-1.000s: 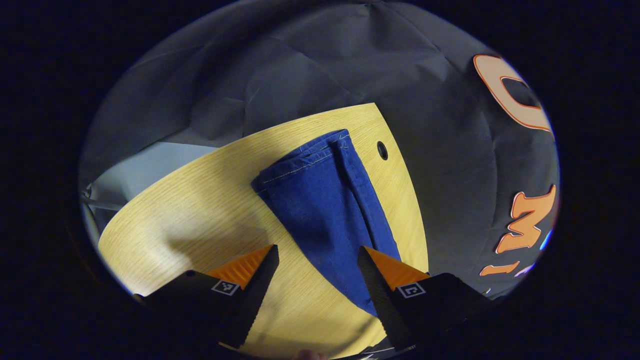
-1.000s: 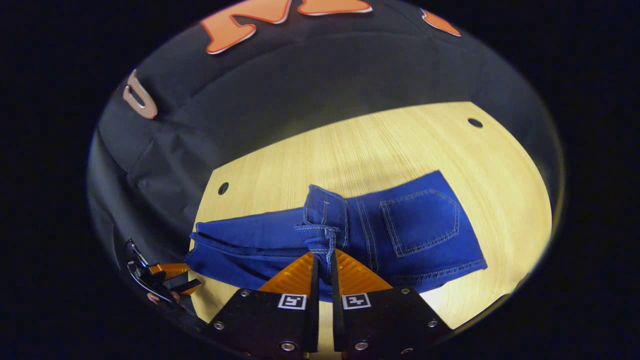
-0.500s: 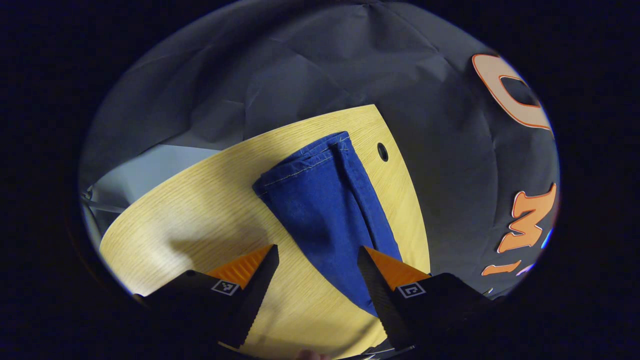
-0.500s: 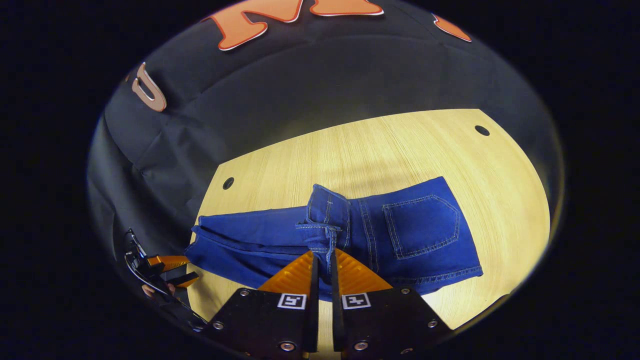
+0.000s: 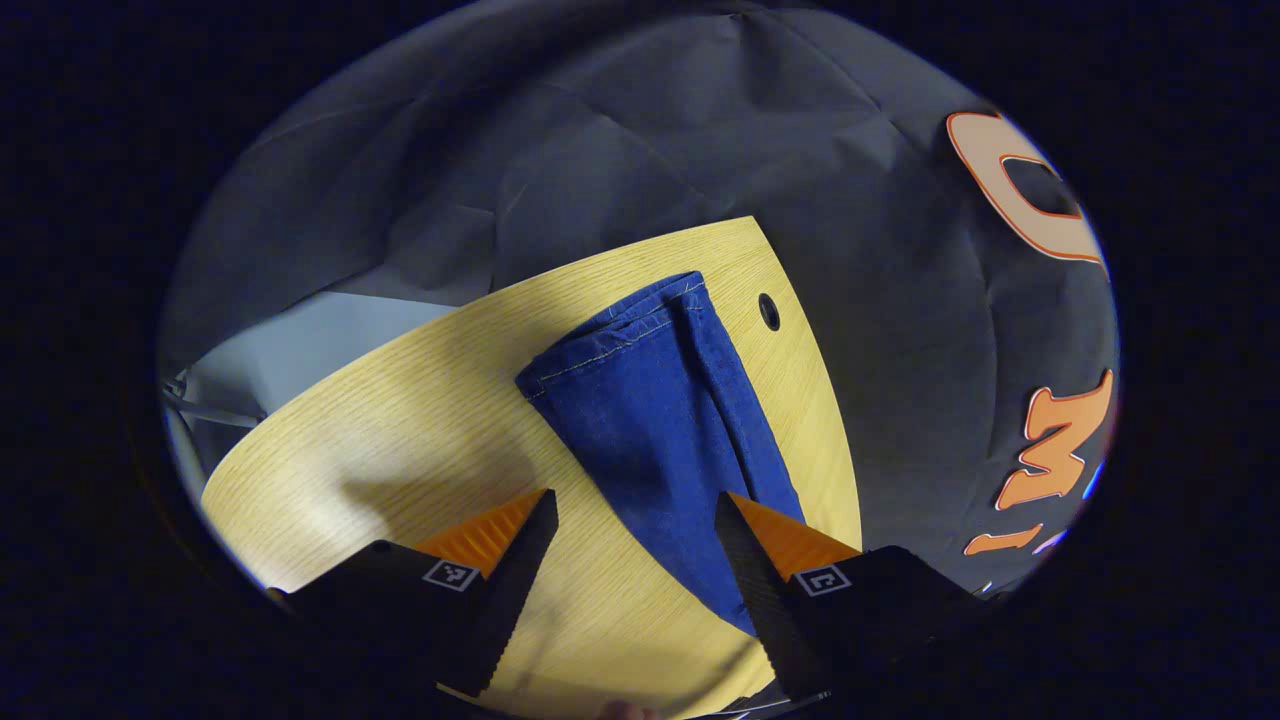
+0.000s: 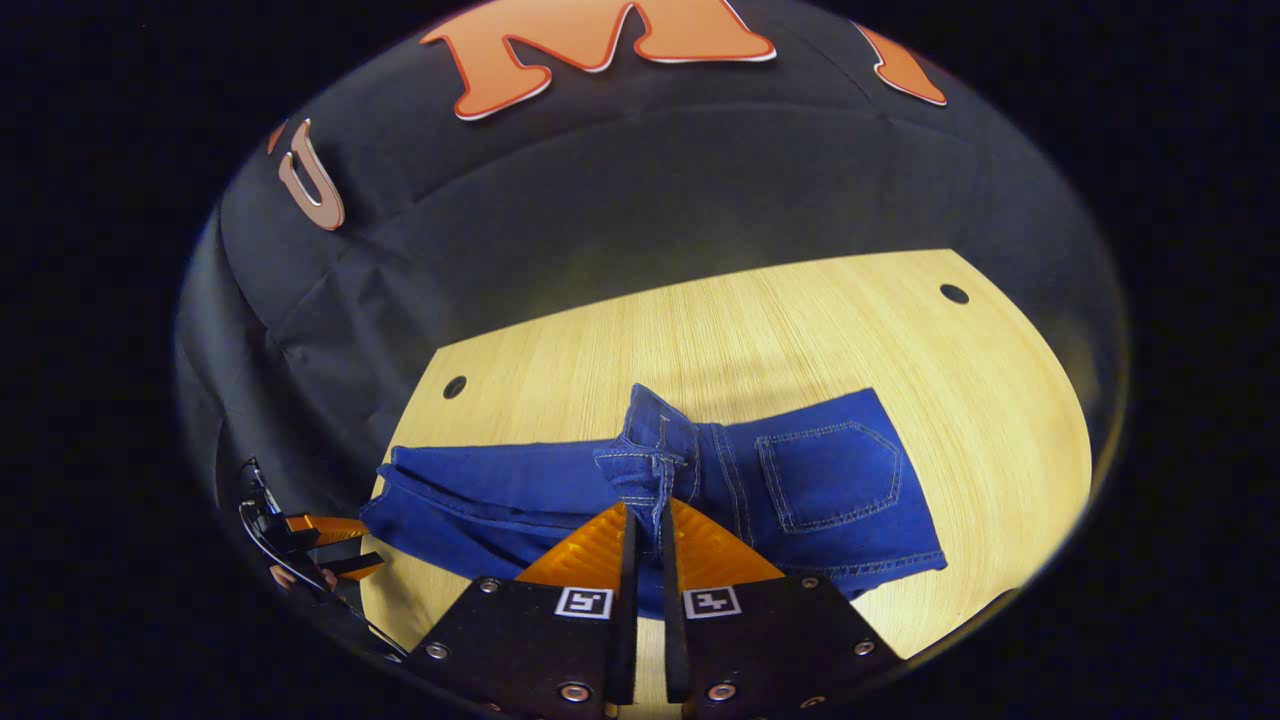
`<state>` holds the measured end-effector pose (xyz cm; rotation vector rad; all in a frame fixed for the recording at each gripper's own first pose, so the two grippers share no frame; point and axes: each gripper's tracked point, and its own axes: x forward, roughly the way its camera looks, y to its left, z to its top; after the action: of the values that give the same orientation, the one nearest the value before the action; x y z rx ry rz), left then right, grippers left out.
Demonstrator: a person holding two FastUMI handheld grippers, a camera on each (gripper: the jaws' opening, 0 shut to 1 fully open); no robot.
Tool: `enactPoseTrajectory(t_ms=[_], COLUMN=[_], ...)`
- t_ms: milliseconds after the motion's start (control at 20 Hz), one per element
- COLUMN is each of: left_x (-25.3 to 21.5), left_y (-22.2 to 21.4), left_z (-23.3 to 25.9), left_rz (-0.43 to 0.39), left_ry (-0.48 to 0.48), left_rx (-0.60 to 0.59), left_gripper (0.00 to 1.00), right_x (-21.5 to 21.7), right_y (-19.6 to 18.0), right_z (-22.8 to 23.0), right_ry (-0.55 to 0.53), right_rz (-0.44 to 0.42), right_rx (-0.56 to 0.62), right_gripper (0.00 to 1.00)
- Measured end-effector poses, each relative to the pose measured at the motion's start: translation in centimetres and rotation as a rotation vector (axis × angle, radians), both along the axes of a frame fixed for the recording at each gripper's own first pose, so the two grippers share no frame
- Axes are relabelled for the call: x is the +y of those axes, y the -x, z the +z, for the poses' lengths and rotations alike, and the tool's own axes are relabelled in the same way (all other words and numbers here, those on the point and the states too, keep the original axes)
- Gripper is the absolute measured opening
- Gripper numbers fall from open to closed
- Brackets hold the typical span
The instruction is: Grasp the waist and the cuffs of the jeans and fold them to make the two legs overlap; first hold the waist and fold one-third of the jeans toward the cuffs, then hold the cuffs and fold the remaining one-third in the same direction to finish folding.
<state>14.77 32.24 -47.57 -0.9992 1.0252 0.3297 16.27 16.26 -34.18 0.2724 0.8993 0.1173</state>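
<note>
Blue denim is lying across the pale wooden tabletop (image 6: 800,330): the jeans (image 6: 800,480) are stretching sideways in the right gripper view, with the seat and a stitched back pocket (image 6: 830,475) facing up on the right and the legs running off to the left, one leg lying on top of the other. The right tool (image 6: 645,525) is gripping a bunched fold of the waist (image 6: 650,465) between its two fingers, which are sitting almost together with only the cloth between them, and the pinched denim is standing up in a small ridge above the flat fabric around it. At the far left of that view the left tool (image 6: 335,545) is hovering near the leg ends at the tabletop's edge, with part of a hand showing by it. In the left gripper view the left tool (image 5: 635,520) is standing wide apart, holding nothing, its fingers framing the near stretch of the legs (image 5: 665,430) from above; whether it is touching the cloth I cannot tell. The cuffs (image 5: 620,325) are lying flat at the far end of the legs, stacked and hemmed with light stitching, just beside a small round hole (image 5: 768,311) in the tabletop near its corner.
</note>
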Motion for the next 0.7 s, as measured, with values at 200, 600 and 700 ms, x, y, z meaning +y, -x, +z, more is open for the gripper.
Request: enactPoseTrajectory(t_ms=[200, 600, 700], left_x=[0.1, 0.8, 1.7], left_y=[0.0, 0.8, 1.2], left_z=[0.4, -0.7, -1.7], left_rz=[-0.002, 0.045, 0.073], left_ry=[0.002, 0.062, 0.074], left_rx=[-0.013, 0.025, 0.049], left_gripper=[0.98, 0.98, 0.98], right_x=[1.4, -0.6, -1.6], right_y=[0.1, -1.1, -1.1], right_z=[0.4, 3.0, 3.9], right_ry=[-0.136, -0.109, -0.094], right_rz=[-0.008, -0.061, -0.07], right_rx=[0.046, -0.026, -0.052], right_gripper=[0.72, 0.96, 0.97])
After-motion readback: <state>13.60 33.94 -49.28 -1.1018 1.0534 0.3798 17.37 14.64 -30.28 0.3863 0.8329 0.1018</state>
